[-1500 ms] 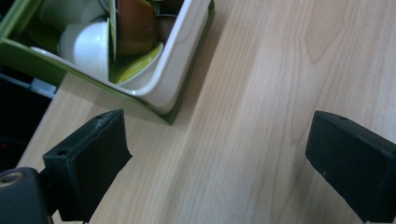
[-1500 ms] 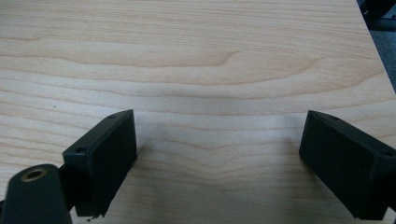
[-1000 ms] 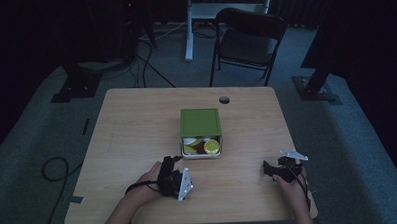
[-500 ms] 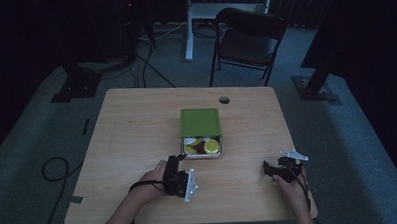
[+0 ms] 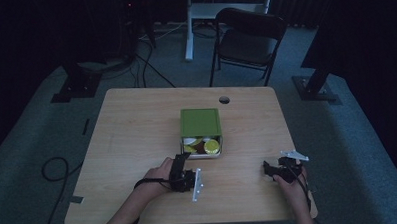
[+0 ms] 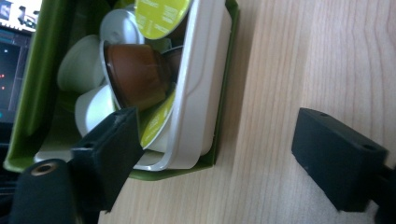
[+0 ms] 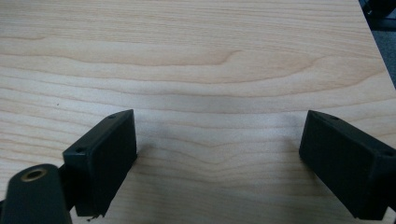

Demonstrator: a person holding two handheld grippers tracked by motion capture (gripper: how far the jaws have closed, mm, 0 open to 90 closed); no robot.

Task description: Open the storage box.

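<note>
Seen from above at a wooden table [image 5: 137, 144]: a green box [image 5: 200, 123] near the centre, lying on its side with its open end toward the person, so that the white tray [image 6: 196, 93] of coffee pods inside could be reached from the near edge. Pictured in the left gripper view: a brown pod [image 6: 135, 74], white pods [image 6: 81, 65] and yellow-green foil lids [image 6: 161, 16] crowded in the tray, apparently loose and tumbled against one another. Poised just short of the box mouth, the left gripper [image 5: 181, 165], rolled onto its side, probably to line its jaws up with the tray's rim. Jaws apart but lately closing in, with one jaw in front of the tray's corner and the other over bare wood; nothing yet pinched, and contact with the tray hard to judge. Likely next: a pinch on the tray's rim to draw it out. Parked well to the right near the table's edge, the right gripper [image 5: 274, 170], jaws wide apart over bare wood, holding nothing.
</note>
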